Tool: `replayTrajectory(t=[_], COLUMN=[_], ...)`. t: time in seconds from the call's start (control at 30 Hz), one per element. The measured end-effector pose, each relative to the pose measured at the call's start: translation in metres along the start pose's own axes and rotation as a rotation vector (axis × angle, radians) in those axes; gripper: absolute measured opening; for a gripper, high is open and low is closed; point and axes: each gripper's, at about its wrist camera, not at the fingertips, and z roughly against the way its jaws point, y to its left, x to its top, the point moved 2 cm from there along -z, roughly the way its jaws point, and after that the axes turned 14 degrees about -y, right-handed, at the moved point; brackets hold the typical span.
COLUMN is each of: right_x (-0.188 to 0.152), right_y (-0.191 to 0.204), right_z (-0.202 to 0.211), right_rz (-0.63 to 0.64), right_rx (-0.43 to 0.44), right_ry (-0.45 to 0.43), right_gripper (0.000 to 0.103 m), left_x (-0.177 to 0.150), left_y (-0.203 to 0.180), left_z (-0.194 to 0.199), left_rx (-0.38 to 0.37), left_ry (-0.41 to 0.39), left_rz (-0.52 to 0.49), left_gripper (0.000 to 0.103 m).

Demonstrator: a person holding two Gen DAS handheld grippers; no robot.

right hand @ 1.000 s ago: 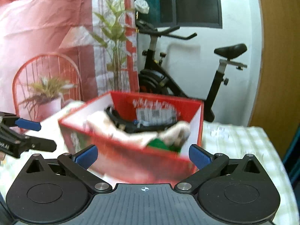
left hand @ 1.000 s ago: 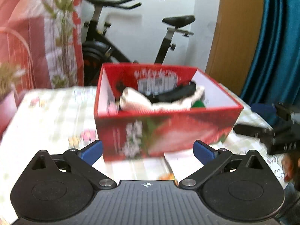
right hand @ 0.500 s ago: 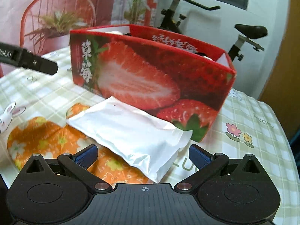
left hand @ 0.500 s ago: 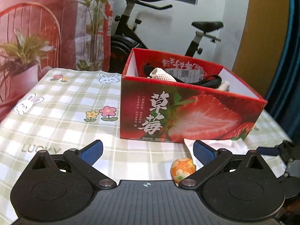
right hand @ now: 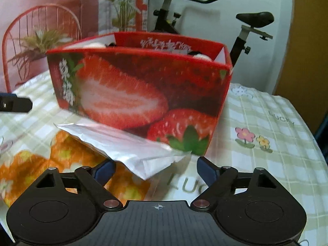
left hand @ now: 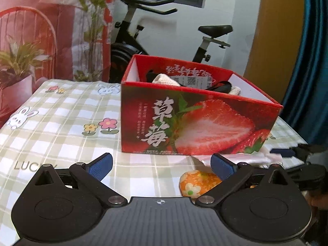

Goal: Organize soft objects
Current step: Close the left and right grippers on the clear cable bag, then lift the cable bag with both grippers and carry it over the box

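White crinkly plastic is what the next grab looks aimed at: a flat white plastic pouch (right hand: 131,149) lies in the lower middle of the right wrist view, one edge tucked against the foot of the red strawberry-printed cardboard box (right hand: 143,94) and its near corner poking between the spread blue fingertips. The right gripper (right hand: 155,169) is held wide open with nothing in it. The left gripper (left hand: 162,163) is likewise released and empty, parked low in its own frame.

Probably best if that loose near corner is pinched rather than the middle, since the pouch looks slippery and floppy; a shallow bite could let it slide out. Under it an orange flower-print soft cloth item (right hand: 61,160) is spread at lower left, so the lower finger should be kept from snagging that too. In the left view only a rounded bit of it (left hand: 196,184) shows, lower right.

Room-wise, the green checked tablecloth (left hand: 61,123) is open at left of the left frame, and the box top is open, with soft pale things already seen inside. The box wall is the tight edge here.
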Motion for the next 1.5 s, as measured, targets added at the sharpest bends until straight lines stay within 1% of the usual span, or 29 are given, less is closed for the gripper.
replayTrajectory(t=[0.07, 0.13, 0.2, 0.27, 0.33, 0.37, 0.4, 0.53, 0.63, 0.73, 0.8, 0.87, 0.93, 1.1, 1.13, 1.2, 1.23, 1.33, 1.5], right_x=[0.006, 0.011, 0.015, 0.018, 0.020, 0.020, 0.020, 0.021, 0.020, 0.020, 0.021, 0.020, 0.020, 0.020, 0.020, 0.020, 0.021, 0.024, 0.030], right_y=[-0.001, -0.002, -0.003, -0.003, -0.004, -0.004, -0.005, -0.006, -0.004, -0.003, -0.002, -0.001, 0.000, 0.001, 0.000, 0.001, 0.001, 0.000, 0.001], right_z=[-0.002, -0.004, -0.008, -0.012, -0.015, -0.016, -0.017, -0.019, -0.020, -0.022, -0.023, -0.023, -0.024, -0.025, -0.025, -0.025, -0.024, -0.020, -0.010], right_rz=[0.000, -0.004, -0.008, -0.012, -0.013, -0.016, -0.023, -0.032, -0.018, -0.010, -0.006, 0.001, 0.000, -0.006, -0.008, -0.017, -0.024, -0.039, -0.071], right_rx=[0.000, 0.003, 0.015, 0.034, 0.038, 0.038, 0.039, 0.041, 0.050, 0.054, 0.061, 0.064, 0.063, 0.067, 0.067, 0.065, 0.059, 0.063, 0.073], right_ry=[-0.020, -0.035, -0.044, -0.042, -0.043, -0.044, -0.042, -0.037, -0.031, -0.027, -0.023, -0.025, -0.024, -0.023, -0.025, -0.026, -0.030, -0.048, -0.070], right_gripper=[0.080, 0.077, 0.071, 0.058, 0.056, 0.053, 0.051, 0.050, 0.046, 0.043, 0.043, 0.042, 0.041, 0.040, 0.039, 0.035, 0.033, 0.031, 0.030], left_x=[0.000, 0.000, 0.000, 0.000, 0.002, 0.002, 0.003, 0.007, 0.010, 0.007, 0.002, -0.002, -0.004, -0.010, -0.010, -0.009, -0.008, -0.004, 0.005], left_y=[-0.002, -0.004, -0.005, -0.007, -0.011, -0.013, -0.015, -0.025, -0.034, -0.038, -0.040, -0.042, -0.046, -0.051, -0.052, -0.050, -0.047, -0.042, -0.038], left_z=[-0.001, -0.003, -0.008, -0.014, -0.024, -0.029, -0.035, -0.059, -0.069, -0.075, -0.077, -0.080, -0.084, -0.091, -0.093, -0.094, -0.094, -0.089, -0.072], left_rx=[-0.021, -0.044, -0.068, -0.092, -0.123, -0.134, -0.143, -0.163, -0.209, -0.244, -0.288, -0.303, -0.308, -0.308, -0.304, -0.289, -0.284, -0.281, -0.264], left_ry=[-0.002, 0.007, 0.017, 0.023, 0.032, 0.037, 0.042, 0.040, 0.028, 0.040, 0.052, 0.069, 0.079, 0.100, 0.104, 0.120, 0.132, 0.129, 0.090], left_rz=[-0.014, -0.016, -0.013, -0.019, -0.039, -0.051, -0.061, -0.097, -0.107, -0.101, -0.094, -0.110, -0.122, -0.139, -0.140, -0.124, -0.106, -0.077, -0.020], left_gripper=[0.099, 0.093, 0.089, 0.086, 0.080, 0.079, 0.078, 0.077, 0.077, 0.077, 0.073, 0.071, 0.069, 0.068, 0.065, 0.051, 0.047, 0.043, 0.042])
